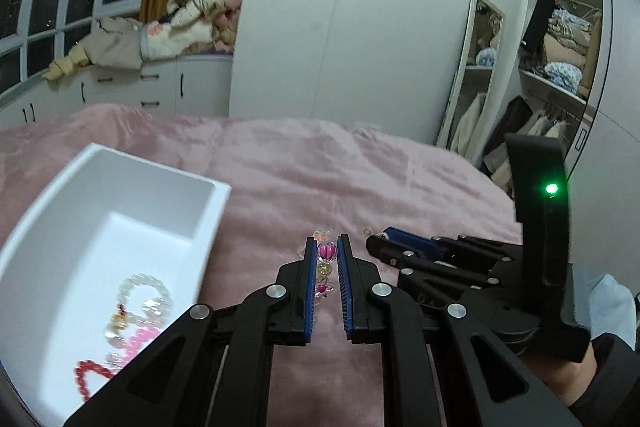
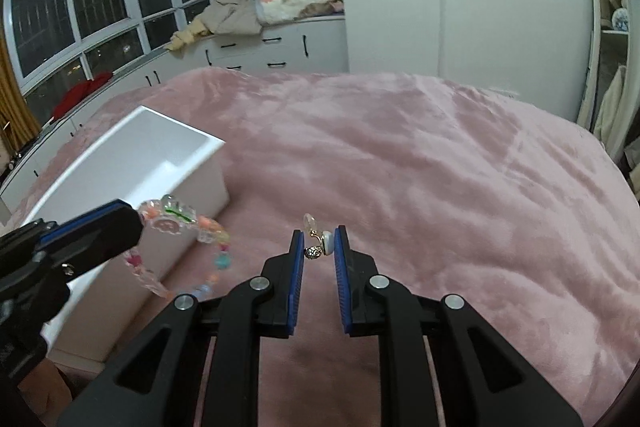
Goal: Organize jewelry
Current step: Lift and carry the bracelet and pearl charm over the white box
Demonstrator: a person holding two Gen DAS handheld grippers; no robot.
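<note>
Black linkage arms fill the bottom of both wrist views, so I read everything else against the white box on the pink bedspread. Inside the box, at its near end, lie a clear bead bracelet, a pink one and a red one, partly cut off by my left gripper's arm. Just right of the box, my left gripper is clamped on a beaded bracelet; its loop hangs free in front of the box wall. It looks light and limp, probably elastic, so I judge a pinch on one or two beads is enough, though glossy beads may slip. Further right of the box, my right gripper is closed on a small earring, caught by its pale stud end. It seems tiny, stiff and easy to drop, so it wants a firm fingertip pinch. Blur hides the earring's clasp and the bracelet's far beads.
</note>
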